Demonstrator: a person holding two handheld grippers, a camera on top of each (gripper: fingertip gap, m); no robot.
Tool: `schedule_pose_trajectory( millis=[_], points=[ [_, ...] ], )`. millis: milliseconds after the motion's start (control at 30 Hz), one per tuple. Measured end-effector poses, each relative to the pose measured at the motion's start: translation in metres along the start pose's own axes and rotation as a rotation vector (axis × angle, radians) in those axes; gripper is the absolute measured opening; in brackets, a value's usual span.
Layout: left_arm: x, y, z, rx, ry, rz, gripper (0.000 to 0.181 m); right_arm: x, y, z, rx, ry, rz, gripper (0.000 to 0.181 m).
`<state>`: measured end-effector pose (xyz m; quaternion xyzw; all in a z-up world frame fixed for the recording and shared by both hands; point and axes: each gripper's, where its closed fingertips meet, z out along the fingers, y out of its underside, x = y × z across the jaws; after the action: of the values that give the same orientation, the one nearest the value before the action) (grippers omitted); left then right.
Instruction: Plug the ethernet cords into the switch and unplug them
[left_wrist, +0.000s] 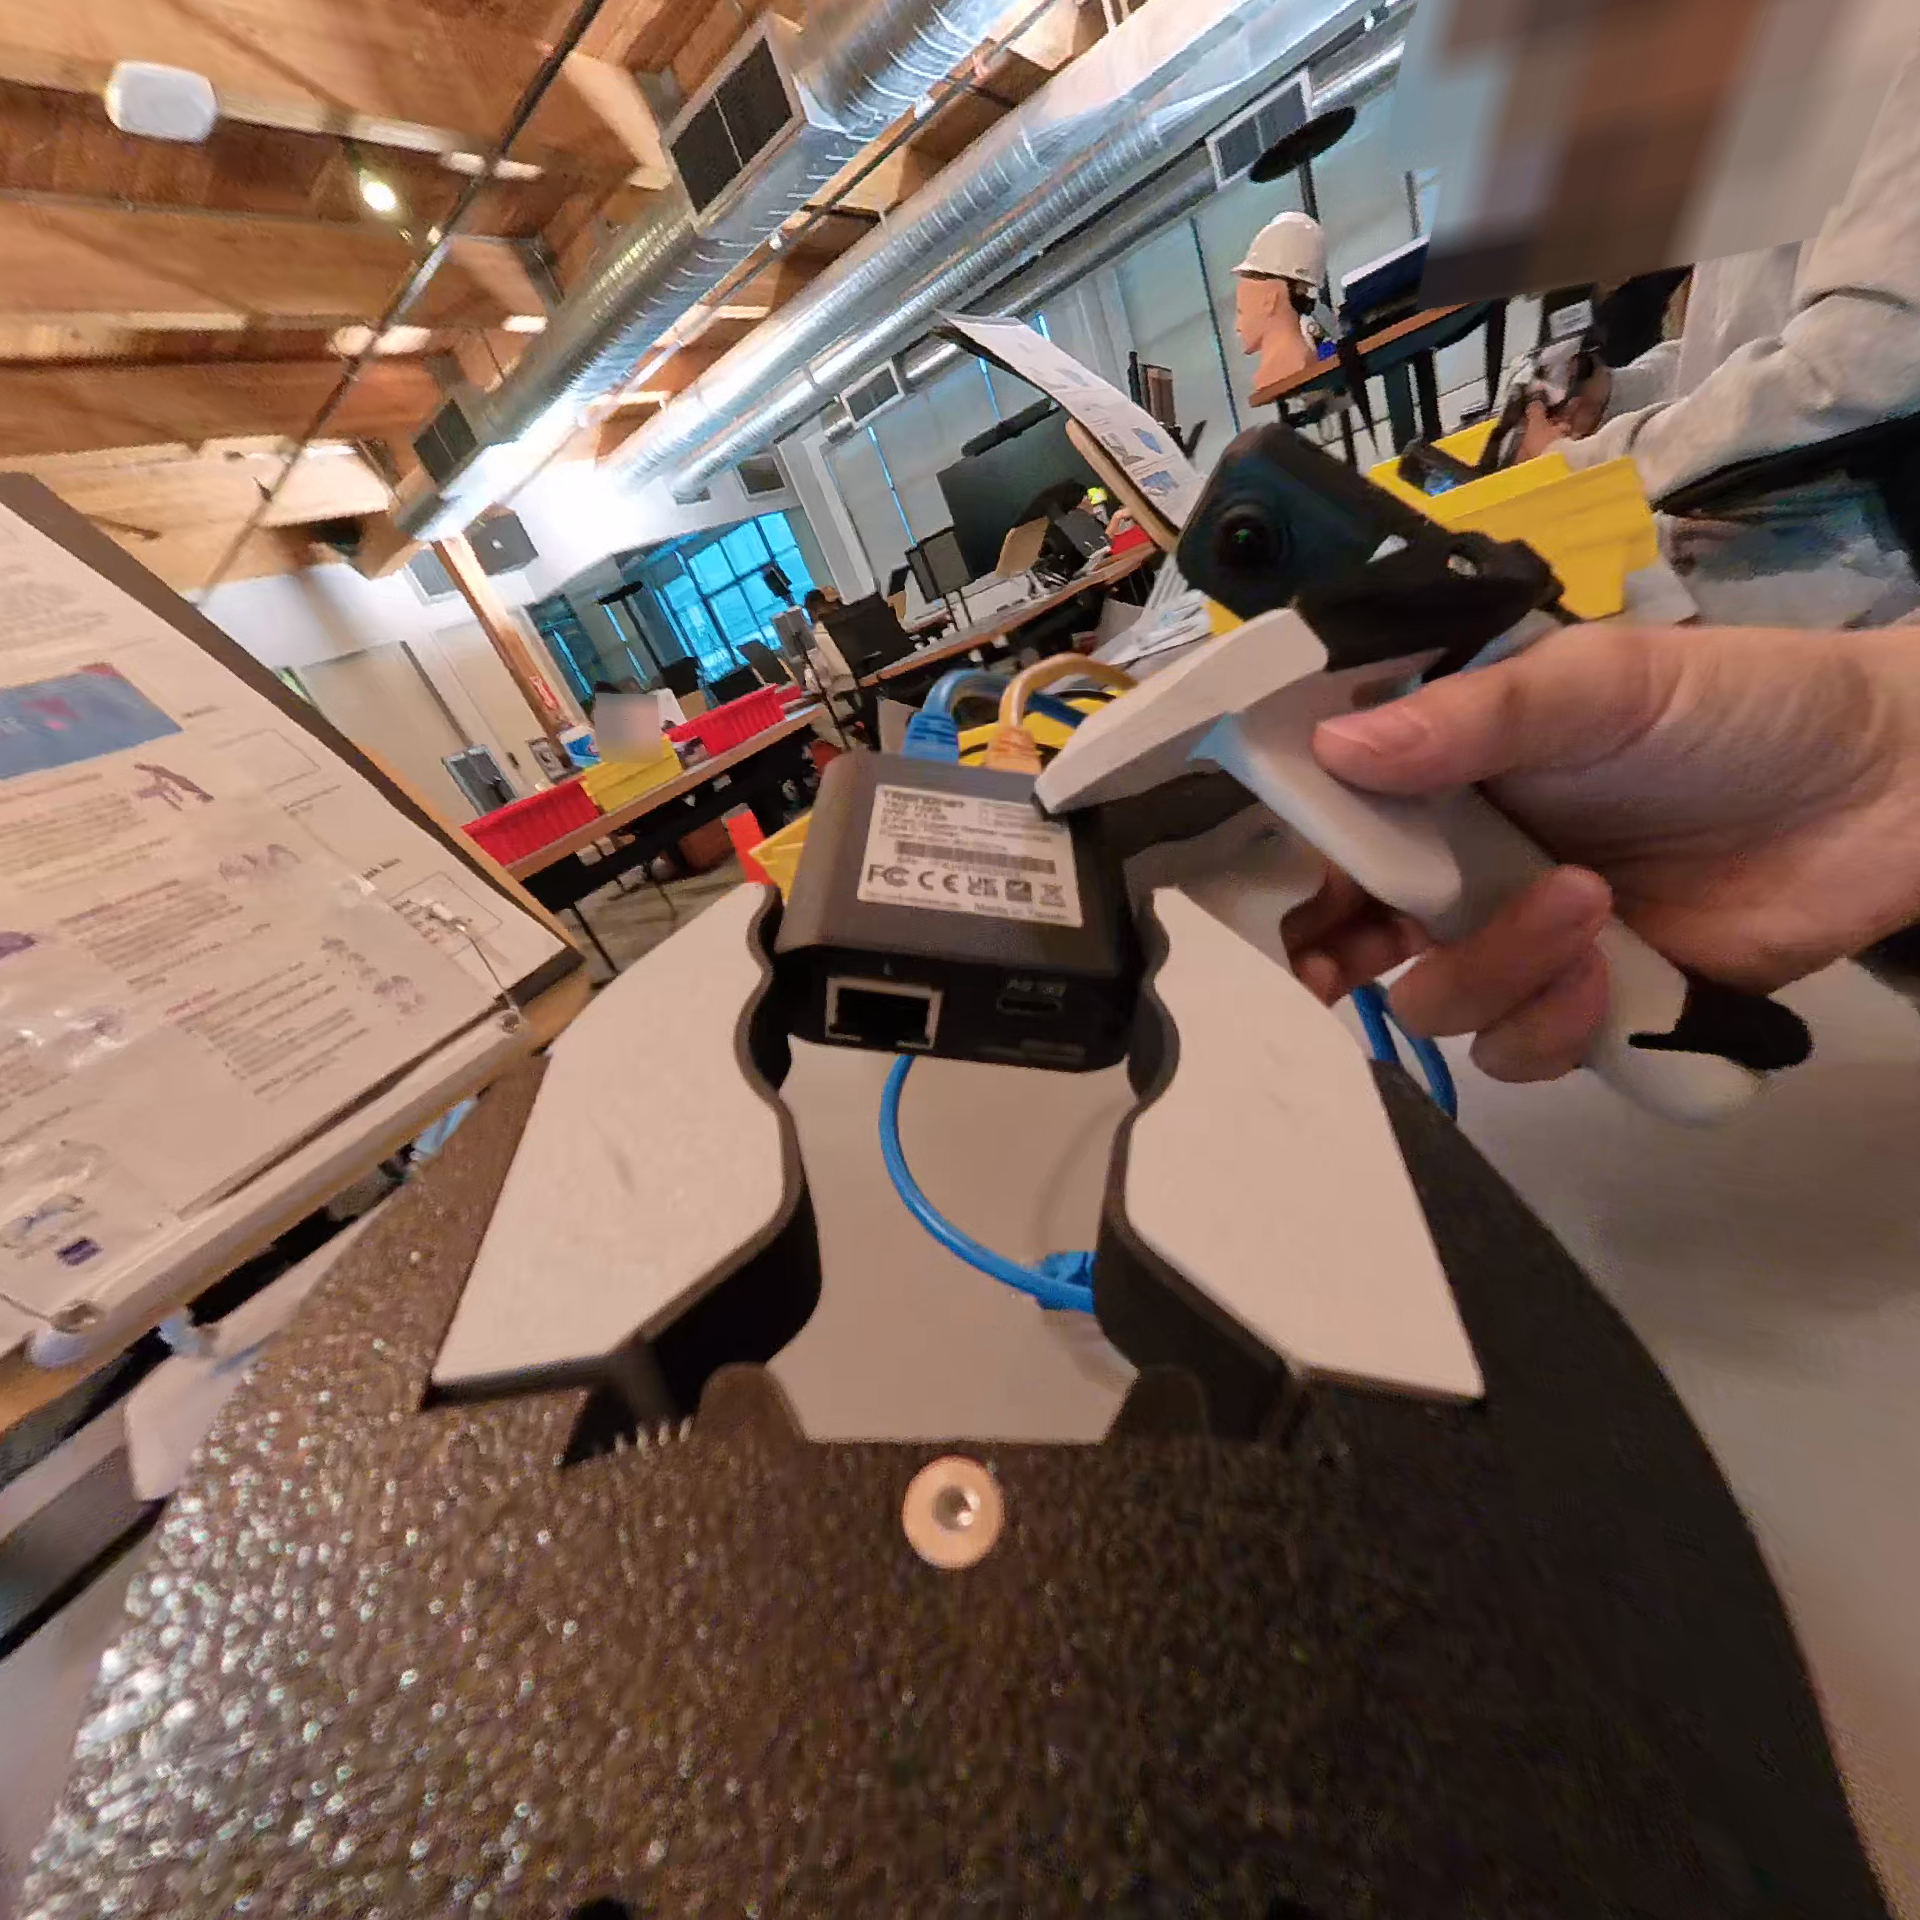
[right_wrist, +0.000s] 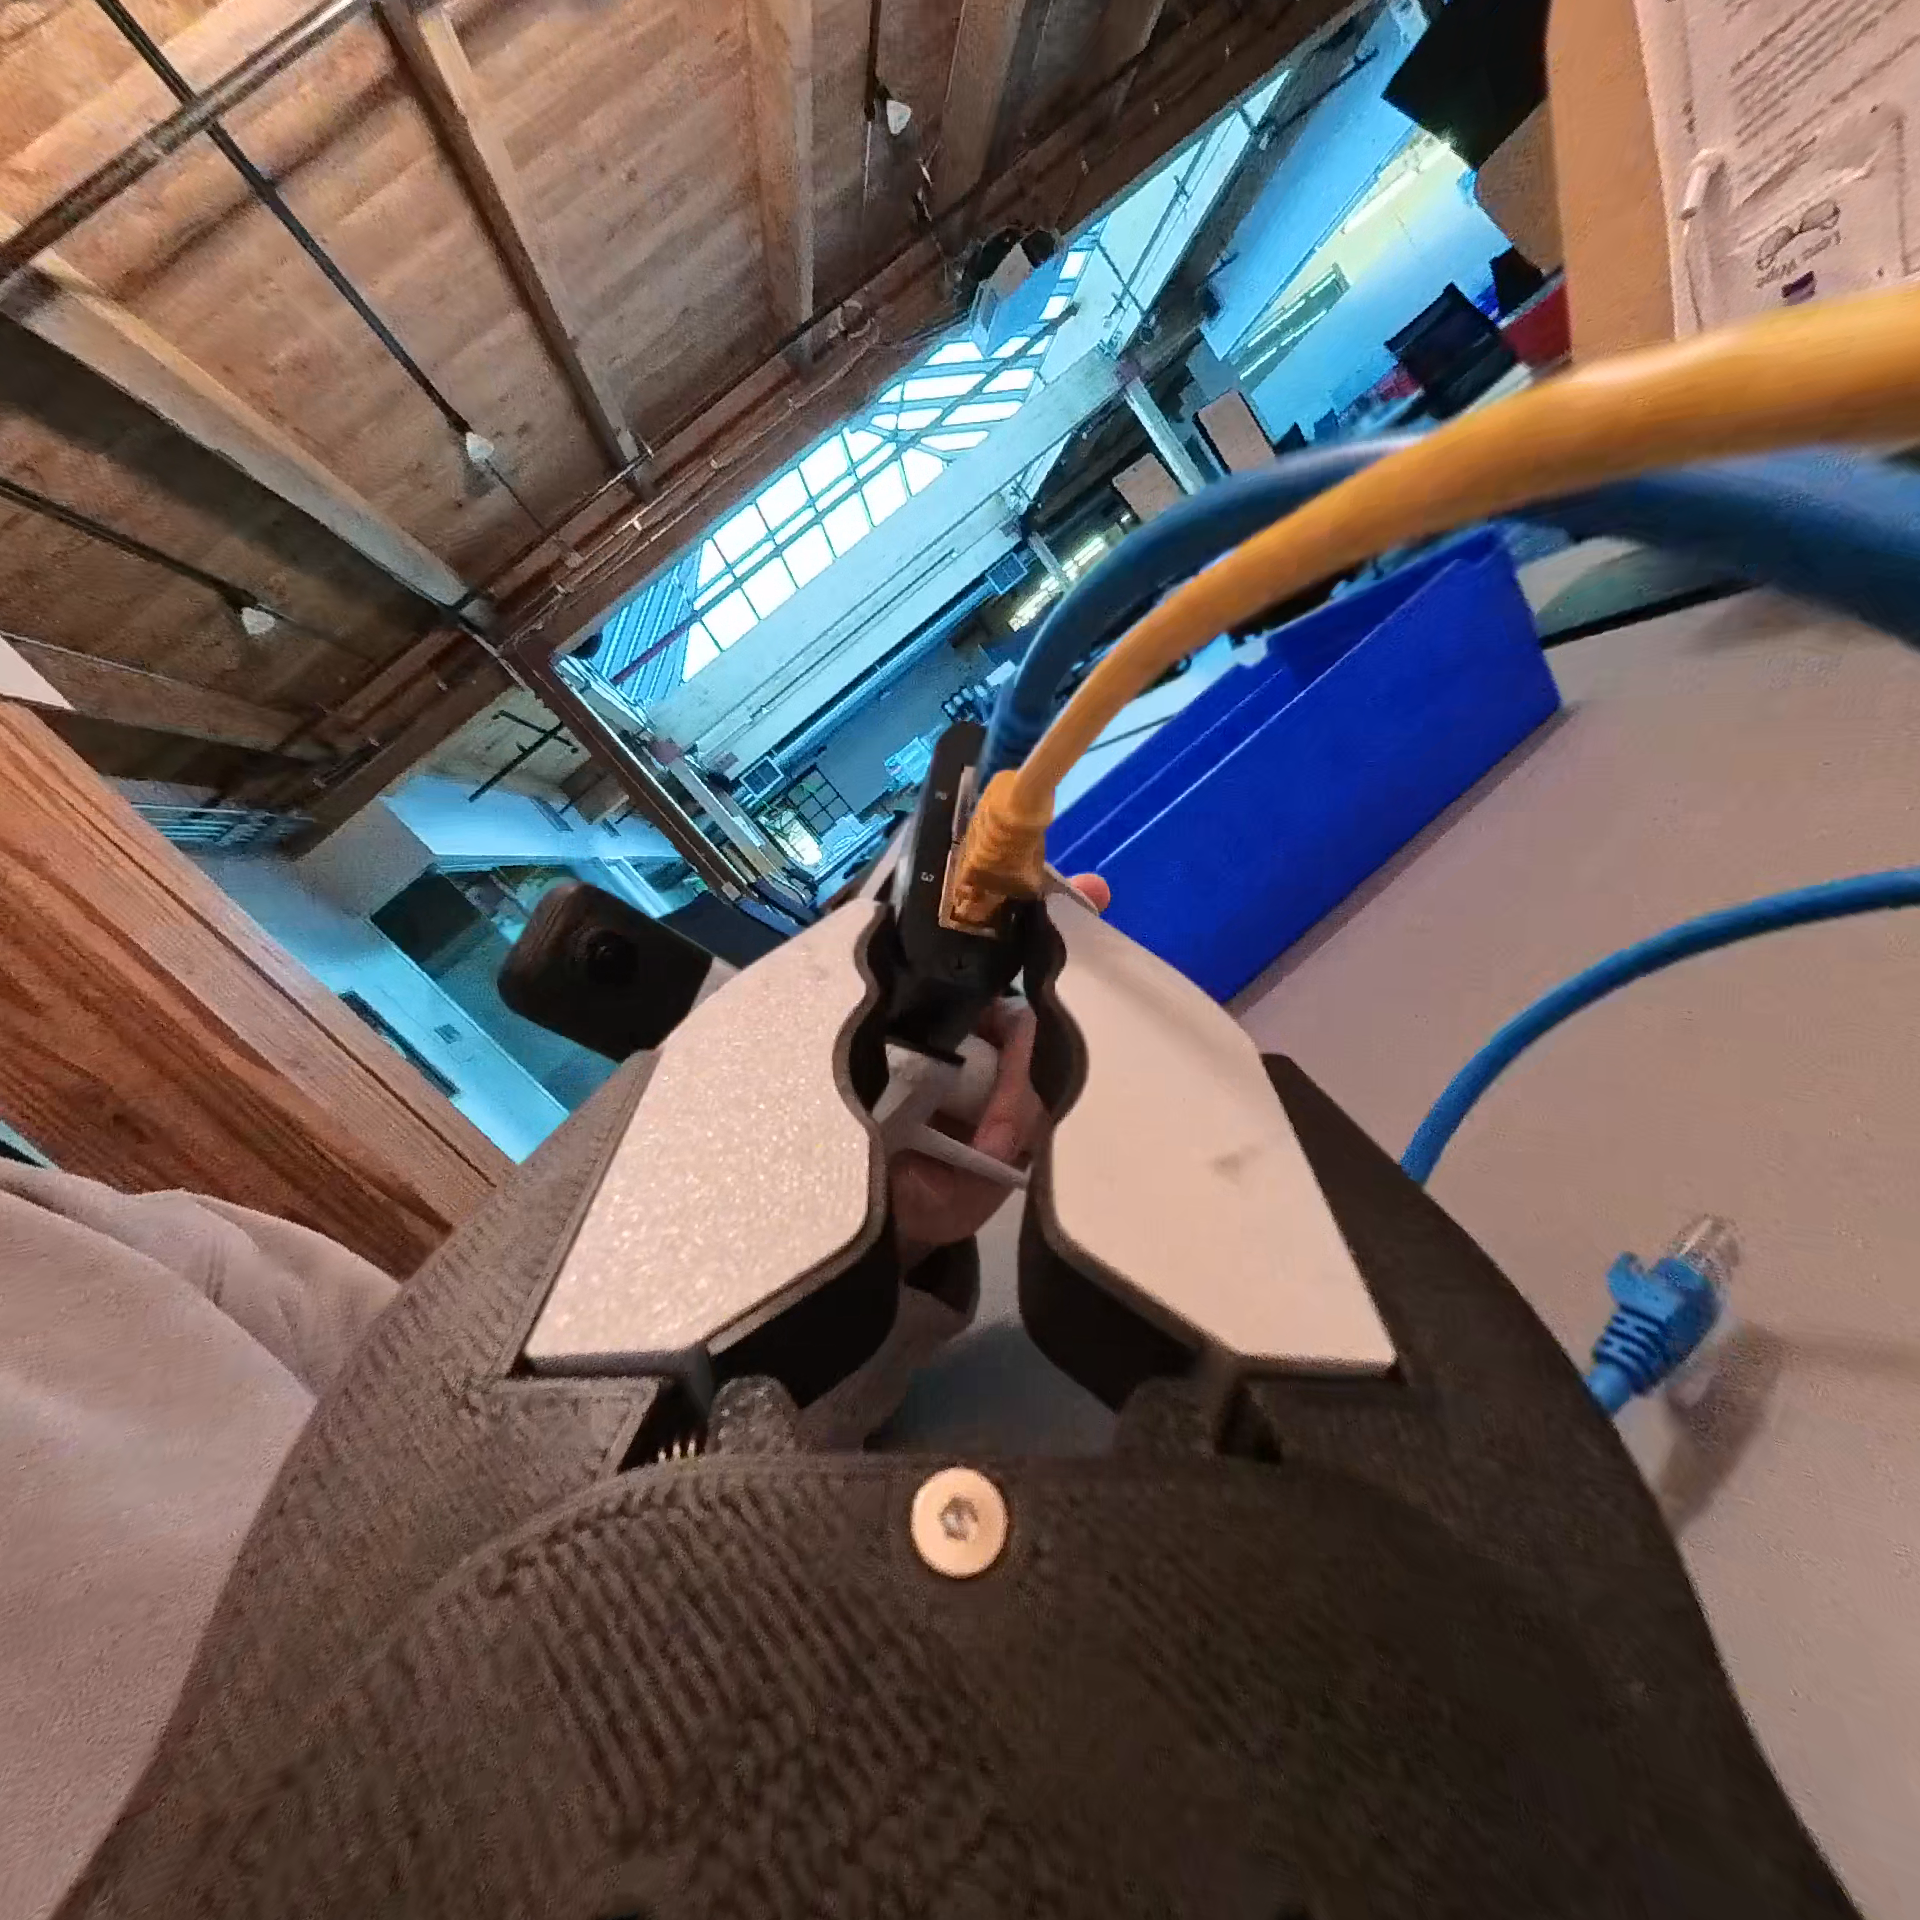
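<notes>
Left wrist view: switch (left_wrist: 951, 925) between tilted left gripper (left_wrist: 961, 997) fingers (left_wrist: 644, 1143).

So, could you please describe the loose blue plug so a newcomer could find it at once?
Start at the grey table beside the blue bin. The loose blue plug lies flat there, right of the right gripper; unlike the yellow plug, it sits in no port.

Black switch (left_wrist: 951, 914) with a white label; one yellow cord (right_wrist: 1195, 665), blue cords (right_wrist: 1621, 987); grey-faced black tongs (left_wrist: 961, 997); blue bin (right_wrist: 1299, 800) on the grey bench (right_wrist: 1714, 1091).
</notes>
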<state>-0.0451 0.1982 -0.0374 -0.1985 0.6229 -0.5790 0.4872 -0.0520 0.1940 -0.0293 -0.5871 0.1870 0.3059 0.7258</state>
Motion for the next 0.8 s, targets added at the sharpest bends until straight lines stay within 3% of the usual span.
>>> schedule_pose_trajectory(
  millis=[300, 500, 800],
  points=[
    [0.01, -0.002, -0.001, 0.031, 0.04, 0.075, 0.074, -0.008, 0.009, -0.005, -0.198, 0.072, -0.11, 0.024],
    [0.013, 0.001, 0.002, 0.002, 0.039, 0.088, 0.078, -0.01, 0.013, -0.001, -0.178, 0.07, -0.065, 0.024],
    [0.009, 0.002, 0.008, -0.02, -0.004, 0.049, 0.074, -0.009, 0.012, 0.0, -0.188, 0.113, -0.162, 0.025]
  ],
)
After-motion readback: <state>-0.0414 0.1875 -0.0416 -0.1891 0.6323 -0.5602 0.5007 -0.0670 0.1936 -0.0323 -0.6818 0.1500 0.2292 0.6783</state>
